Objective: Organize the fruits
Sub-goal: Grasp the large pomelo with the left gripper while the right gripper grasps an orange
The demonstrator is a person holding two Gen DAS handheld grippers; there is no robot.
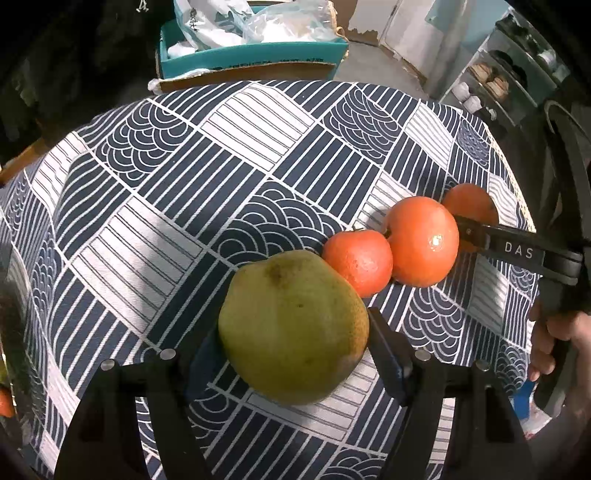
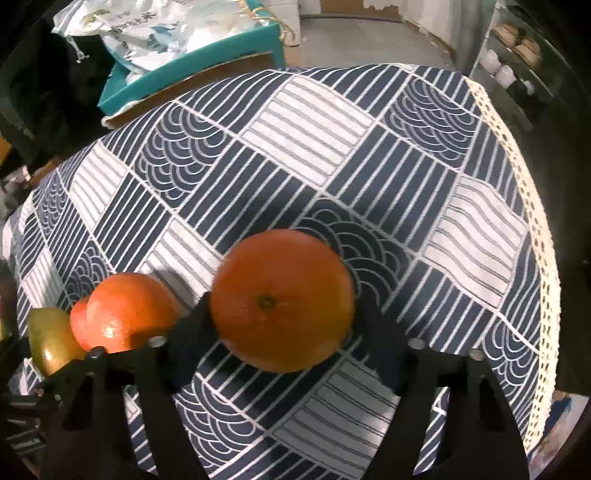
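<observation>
Lining up: a row of fruit is being built on the navy-and-white patterned tablecloth [image 1: 258,147], and both ends are being worked at once.
Left gripper [image 1: 295,343]: its black jaws are set either side of the large yellow-green pear [image 1: 291,325] and appear pressed against it.
Right gripper [image 2: 280,314]: the round orange [image 2: 280,299] is flanked by both black fingers, seemingly pinched; contact is partly hidden by the fruit.
Row: the pear is touched by a small red-orange tomato [image 1: 358,262], which is touched by a larger glossy red tomato [image 1: 423,240]; the orange [image 1: 469,206] is seen just beyond that, half hidden behind the right gripper's finger.
Step in hand: judged to be either a placing or a lifting of the two end fruits; which one cannot be told.
Next move: a release calls for slow spreading, so nothing is rolled out of line.
Containers: a teal cardboard box [image 1: 255,55] is seen behind the table, filled with white plastic bags [image 1: 288,22]; no fruit is seen in it.
Shelving: a white rack [image 1: 491,81] with small jars is seen at the far right.
</observation>
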